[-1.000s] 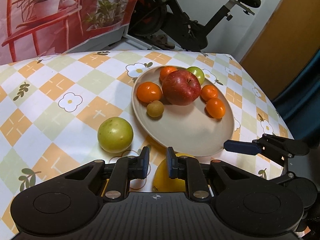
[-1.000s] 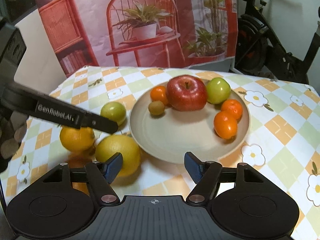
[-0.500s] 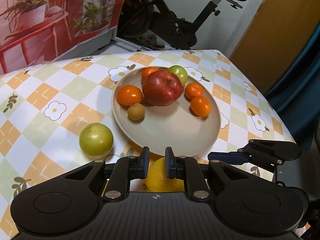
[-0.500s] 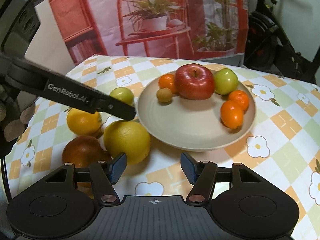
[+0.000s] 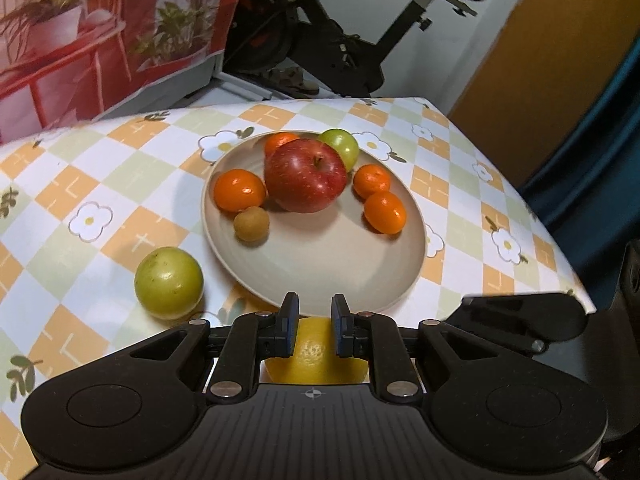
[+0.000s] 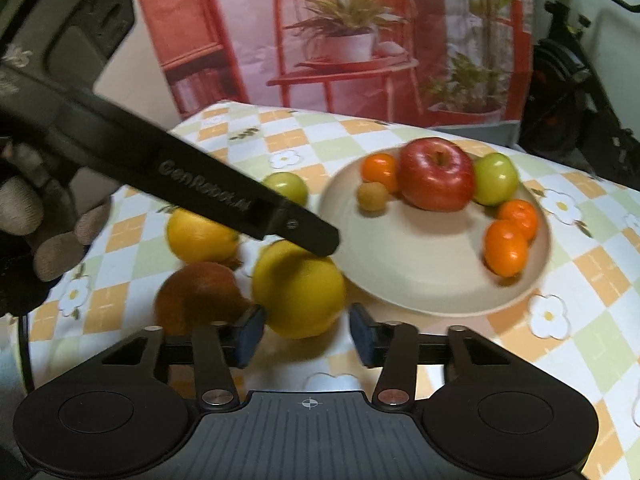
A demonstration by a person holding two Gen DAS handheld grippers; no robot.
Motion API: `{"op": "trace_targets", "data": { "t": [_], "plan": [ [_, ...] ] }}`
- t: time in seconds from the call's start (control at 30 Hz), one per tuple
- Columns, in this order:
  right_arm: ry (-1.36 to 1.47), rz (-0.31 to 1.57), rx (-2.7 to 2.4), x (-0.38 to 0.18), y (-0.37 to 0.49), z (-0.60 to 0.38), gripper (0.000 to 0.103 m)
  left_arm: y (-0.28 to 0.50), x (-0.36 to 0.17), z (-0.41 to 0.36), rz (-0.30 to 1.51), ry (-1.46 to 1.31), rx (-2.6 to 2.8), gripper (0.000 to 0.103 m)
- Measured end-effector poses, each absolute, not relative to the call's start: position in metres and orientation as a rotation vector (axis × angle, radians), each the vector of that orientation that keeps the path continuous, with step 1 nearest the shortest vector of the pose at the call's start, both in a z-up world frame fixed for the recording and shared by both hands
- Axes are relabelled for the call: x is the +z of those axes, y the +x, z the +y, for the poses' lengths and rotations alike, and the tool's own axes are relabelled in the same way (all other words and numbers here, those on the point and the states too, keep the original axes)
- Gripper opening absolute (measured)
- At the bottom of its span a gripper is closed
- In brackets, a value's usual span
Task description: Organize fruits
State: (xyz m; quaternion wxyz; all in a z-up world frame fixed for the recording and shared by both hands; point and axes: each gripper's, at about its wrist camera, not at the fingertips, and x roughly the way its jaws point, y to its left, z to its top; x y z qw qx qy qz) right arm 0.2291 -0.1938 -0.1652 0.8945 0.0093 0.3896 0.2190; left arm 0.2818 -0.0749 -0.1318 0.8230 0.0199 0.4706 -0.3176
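The plate (image 5: 412, 264) sits toward the far right part of the desk (image 5: 60, 184) and already carries a red apple (image 5: 306, 174), a green fruit (image 5: 342, 148) behind it, four small oranges, among them one at the apple's left (image 5: 239, 190), and a small brown fruit (image 5: 251, 223); that much of the sorting looks done. Left outside are a green fruit (image 5: 169, 282) on the cloth off the plate's near-left rim, a large yellow citrus (image 6: 298, 290) just beside the plate's near edge, a second yellow citrus (image 6: 198, 236) further left, and a reddish-brown fruit (image 6: 198, 298) nearest the desk's near-left edge, so about four pieces appear to remain. The right gripper (image 6: 306, 336) is closing, its jaws on either side of the large yellow citrus's near side with gaps visible, the pads not yet pressing it. The left gripper (image 5: 313, 330) is closed with nothing between its jaws, poised over that same citrus. Compared with a second ago, the right gripper's jaws have narrowed markedly and its view has swung left and nearer, bringing the reddish-brown fruit into sight and the citrus between the jaws; the left gripper has barely shifted and was closed then too.
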Motion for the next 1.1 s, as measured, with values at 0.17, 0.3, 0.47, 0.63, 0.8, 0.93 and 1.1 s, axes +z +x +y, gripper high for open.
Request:
{"op": "trace_targets", "data": {
  "t": [0.17, 0.3, 0.47, 0.63, 0.8, 0.93, 1.1],
  "plan": [
    [0.017, 0.799, 0.466, -0.166, 0.23, -0.19, 0.036, 0.292, -0.135, -0.054, 1.048, -0.097, -0.661, 0.02],
    [0.021, 0.794, 0.467, -0.166, 0.231, -0.189, 0.036, 0.296, -0.136, -0.037, 1.071, -0.176, -0.63, 0.02],
    [0.025, 0.794, 0.47, -0.167, 0.232, -0.191, 0.036, 0.298, -0.144, -0.026, 1.103, -0.247, -0.602, 0.023],
    [0.033, 0.802, 0.466, -0.167, 0.232, -0.19, 0.033, 0.3, -0.146, -0.023, 1.106, -0.266, -0.594, 0.024],
    [0.032, 0.819, 0.448, -0.169, 0.232, -0.191, 0.039, 0.298, -0.146, -0.029, 1.103, -0.262, -0.632, 0.024],
    [0.006, 0.814, 0.43, -0.168, 0.231, -0.189, 0.045, 0.295, -0.143, -0.037, 1.092, -0.218, -0.634, 0.024],
    [-0.038, 0.781, 0.428, -0.164, 0.23, -0.185, 0.049, 0.295, -0.143, -0.04, 1.091, -0.199, -0.635, 0.024]
  ]
}}
